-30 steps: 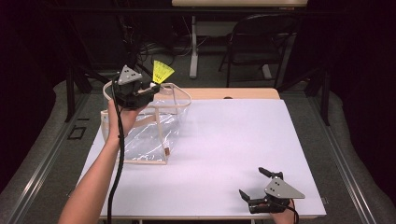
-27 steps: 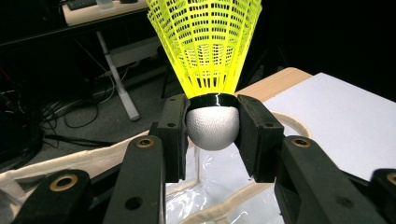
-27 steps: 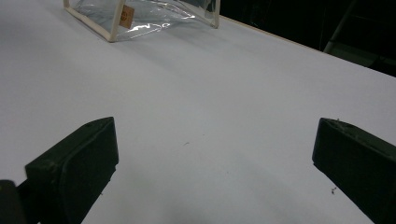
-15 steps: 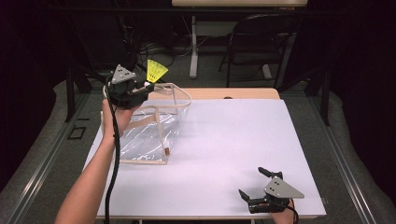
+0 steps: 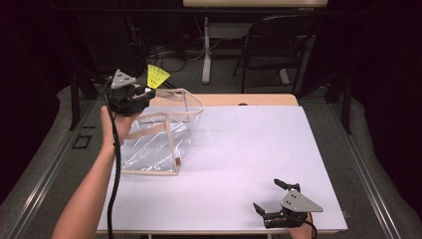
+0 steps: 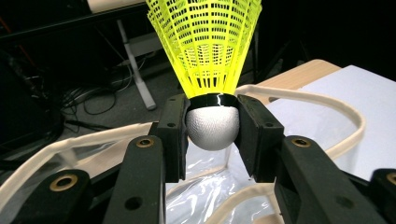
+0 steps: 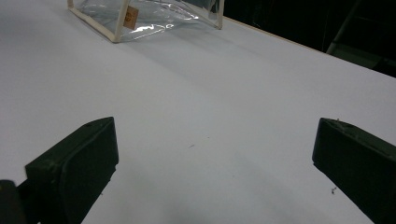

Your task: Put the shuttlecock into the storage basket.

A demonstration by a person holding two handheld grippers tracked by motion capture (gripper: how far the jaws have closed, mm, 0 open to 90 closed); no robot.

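Note:
My left gripper [image 5: 145, 92] is held up above the table's far left corner, shut on a yellow shuttlecock [image 5: 157, 76]. Its pads clamp the white cork head [image 6: 212, 126], and the yellow skirt [image 6: 205, 42] fans upward. A clear plastic bag with cream trim and handles [image 5: 159, 137] lies just below and right of that gripper, its handle [image 6: 317, 100] looping behind the cork. Down at the near right edge, my right gripper [image 5: 268, 195] rests on the white table [image 5: 259, 149], its jaws wide apart with nothing between them [image 7: 215, 154].
The bag's corner with a small brown tag [image 7: 131, 17] lies far ahead of the right gripper. A wooden strip [image 5: 249, 99] runs along the table's far edge. A black chair [image 5: 278, 45] and a desk leg [image 5: 205, 50] stand beyond on the floor.
My left gripper has carried the shuttlecock a little to the left and away, off the bag's opening. The right gripper has stayed where it was.

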